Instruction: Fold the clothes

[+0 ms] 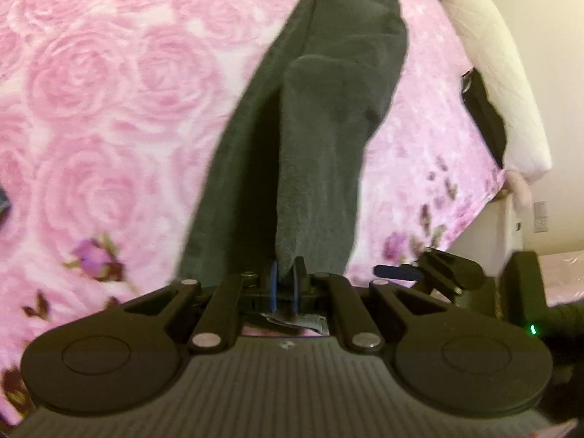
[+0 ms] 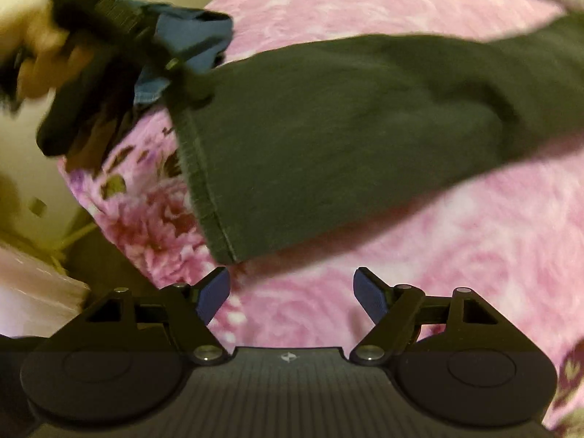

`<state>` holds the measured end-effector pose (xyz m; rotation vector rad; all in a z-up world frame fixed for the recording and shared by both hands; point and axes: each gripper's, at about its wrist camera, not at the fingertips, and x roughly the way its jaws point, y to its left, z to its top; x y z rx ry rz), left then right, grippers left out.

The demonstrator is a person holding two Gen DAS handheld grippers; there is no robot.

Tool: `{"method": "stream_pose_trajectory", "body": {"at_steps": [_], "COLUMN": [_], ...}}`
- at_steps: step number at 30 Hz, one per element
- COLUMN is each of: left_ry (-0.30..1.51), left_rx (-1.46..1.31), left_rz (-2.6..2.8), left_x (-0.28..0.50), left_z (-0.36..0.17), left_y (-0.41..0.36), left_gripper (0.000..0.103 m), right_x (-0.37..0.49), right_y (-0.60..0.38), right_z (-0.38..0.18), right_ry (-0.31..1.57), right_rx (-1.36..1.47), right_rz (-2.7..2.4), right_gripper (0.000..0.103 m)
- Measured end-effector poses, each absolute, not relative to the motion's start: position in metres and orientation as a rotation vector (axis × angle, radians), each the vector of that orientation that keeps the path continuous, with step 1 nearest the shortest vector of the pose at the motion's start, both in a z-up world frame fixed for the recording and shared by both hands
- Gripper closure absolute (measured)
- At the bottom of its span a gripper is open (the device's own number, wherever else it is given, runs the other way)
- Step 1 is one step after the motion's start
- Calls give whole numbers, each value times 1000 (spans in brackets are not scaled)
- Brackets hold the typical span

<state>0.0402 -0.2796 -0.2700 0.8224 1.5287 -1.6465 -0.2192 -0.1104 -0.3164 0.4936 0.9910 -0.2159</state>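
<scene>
A dark grey-green garment lies stretched along the pink rose-patterned bedspread. My left gripper is shut on the garment's near end, the cloth pinched between its blue pads. In the right wrist view the same garment runs across the bed, its stitched hem at the left. My right gripper is open and empty, just short of the hem's lower corner. The left gripper shows there at upper left, clamped on the hem's upper corner.
A white pillow lies at the bed's right edge with a dark item beside it. Blue cloth lies behind the left gripper. The bed edge and wall lie to the left in the right wrist view.
</scene>
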Motion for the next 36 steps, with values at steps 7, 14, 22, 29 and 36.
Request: {"method": "stream_pose_trajectory", "body": {"at_steps": [7, 14, 22, 29, 36], "left_ry": [1427, 1303, 986, 251, -480], "left_rx": [1079, 1158, 1260, 1465, 1627], "left_rz": [-1782, -1899, -1992, -2265, -2311], "left_x": [47, 54, 65, 40, 8], "left_z": [-320, -332, -293, -281, -326], "left_y": [-292, -292, -271, -198, -150], "left_gripper": [98, 96, 77, 69, 59], "right_x": [-170, -141, -118, -111, -110], "right_y": [-59, -19, 4, 18, 9], "right_z": [-325, -332, -343, -353, -365], "right_ry": [971, 1056, 1148, 1166, 1151], "right_rx": [360, 222, -76, -276, -339], "right_rz": [-432, -558, -469, -369, -396], "right_gripper": [22, 22, 22, 24, 40]}}
